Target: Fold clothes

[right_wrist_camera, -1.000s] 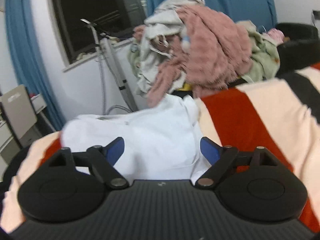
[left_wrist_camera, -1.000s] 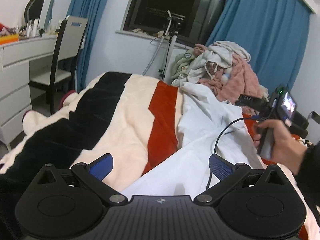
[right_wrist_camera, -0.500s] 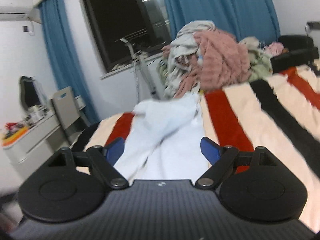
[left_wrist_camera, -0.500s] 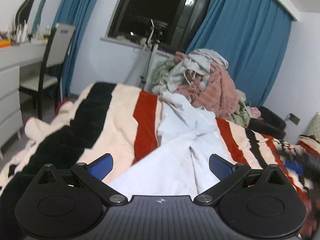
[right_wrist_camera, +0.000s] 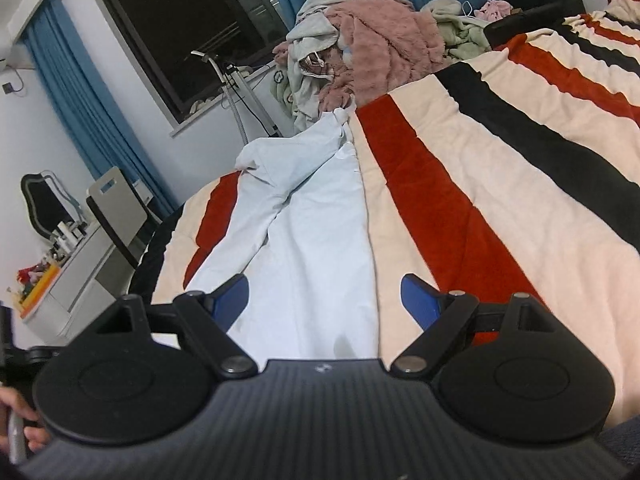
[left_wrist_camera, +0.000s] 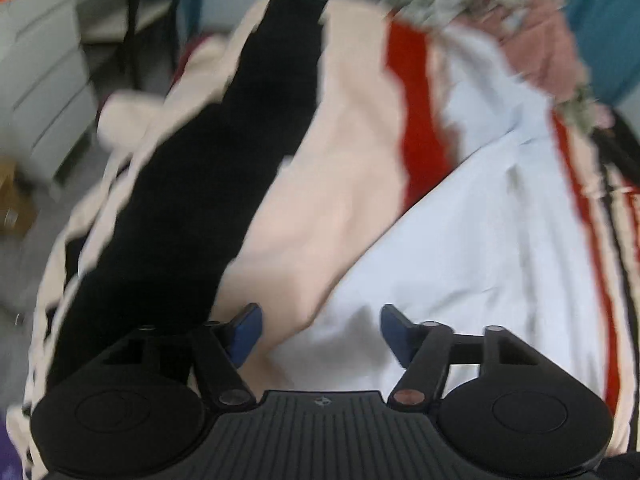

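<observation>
The white pants (right_wrist_camera: 316,216) lie flat on the striped blanket (right_wrist_camera: 500,184) on the bed, and they are long and thin. In the right view the pants run from 6 o'clock, right under the right hand-held gripper (right_wrist_camera: 324,300), up to about 12 o'clock, where they meet the pile of clothes (right_wrist_camera: 372,52). One leg goes straight up and the other leg splits off toward 11 o'clock. The near end of the pants sits between the blue fingers (right_wrist_camera: 232,292), a bit more to the 9 o'clock side. This hand-held gripper is wide apart and holds nothing. In the left view the pants (left_wrist_camera: 480,232) go from 6 o'clock up toward 1 o'clock, and their near edge is just in front of the left hand-held gripper (left_wrist_camera: 320,332). That one is also apart, a little less wide, and holds nothing. Both seem close to the near end, and I cannot tell which is closer. I think the next move is to grab the near end with both and bring it up toward the pile end. The left view is very blurry, so the edge of the pants is hard to see there. The very near end is hidden under each hand-held gripper's black body. The far end is hard to tell apart from the pile.
</observation>
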Demonstrator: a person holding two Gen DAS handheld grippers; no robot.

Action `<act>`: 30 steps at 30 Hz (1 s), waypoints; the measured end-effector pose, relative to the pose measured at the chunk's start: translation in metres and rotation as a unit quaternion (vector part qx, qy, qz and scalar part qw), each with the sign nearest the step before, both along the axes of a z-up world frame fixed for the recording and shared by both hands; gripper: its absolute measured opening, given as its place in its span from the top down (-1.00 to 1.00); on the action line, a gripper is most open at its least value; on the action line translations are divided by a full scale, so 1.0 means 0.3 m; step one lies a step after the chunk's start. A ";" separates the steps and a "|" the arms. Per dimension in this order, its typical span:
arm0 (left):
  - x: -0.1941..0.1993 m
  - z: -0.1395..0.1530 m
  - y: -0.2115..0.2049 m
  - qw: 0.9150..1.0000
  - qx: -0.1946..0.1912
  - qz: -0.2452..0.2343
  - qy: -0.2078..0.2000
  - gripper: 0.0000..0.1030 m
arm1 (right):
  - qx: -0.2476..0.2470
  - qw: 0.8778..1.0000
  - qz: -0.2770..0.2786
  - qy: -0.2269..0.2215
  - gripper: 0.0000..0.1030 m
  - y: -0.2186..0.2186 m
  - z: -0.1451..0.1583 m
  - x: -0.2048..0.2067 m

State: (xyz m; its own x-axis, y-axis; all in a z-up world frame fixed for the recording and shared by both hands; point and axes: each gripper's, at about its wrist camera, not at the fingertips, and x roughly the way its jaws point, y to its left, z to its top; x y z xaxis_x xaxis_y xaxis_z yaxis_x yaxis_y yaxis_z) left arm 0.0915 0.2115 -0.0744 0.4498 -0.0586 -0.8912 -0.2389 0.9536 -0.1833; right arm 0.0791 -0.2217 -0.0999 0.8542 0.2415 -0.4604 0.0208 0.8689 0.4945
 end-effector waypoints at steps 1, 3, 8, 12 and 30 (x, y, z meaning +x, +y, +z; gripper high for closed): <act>0.007 -0.015 0.002 1.000 0.006 0.007 0.010 -0.10 | 0.005 1.000 -0.001 -0.002 -0.64 -0.006 0.002 -0.004; 0.008 -0.020 -0.013 0.999 0.026 0.007 0.016 0.26 | 0.016 1.000 -0.004 -0.004 -0.64 -0.018 0.006 -0.011; -0.066 0.077 -0.089 0.997 0.050 -0.040 -0.043 0.93 | 0.033 0.999 -0.021 0.001 -0.64 -0.037 0.002 -0.022; -0.223 0.225 -0.238 0.983 0.056 -0.093 -0.146 0.94 | 0.036 0.999 -0.028 -0.004 -0.64 -0.048 0.002 -0.033; -0.393 0.133 -0.716 0.951 0.033 -0.261 -0.165 0.16 | -0.008 0.998 -0.021 -0.062 -0.64 -0.056 0.067 -0.082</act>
State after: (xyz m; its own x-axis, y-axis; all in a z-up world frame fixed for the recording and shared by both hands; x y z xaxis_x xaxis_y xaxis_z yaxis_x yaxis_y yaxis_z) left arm -0.0265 -0.0034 -0.0344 0.6298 -0.2994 -0.7168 0.3306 0.9383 -0.1015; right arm 0.0545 -0.2385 -0.0798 0.9137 0.1981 -0.3547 -0.0030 0.8764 0.4817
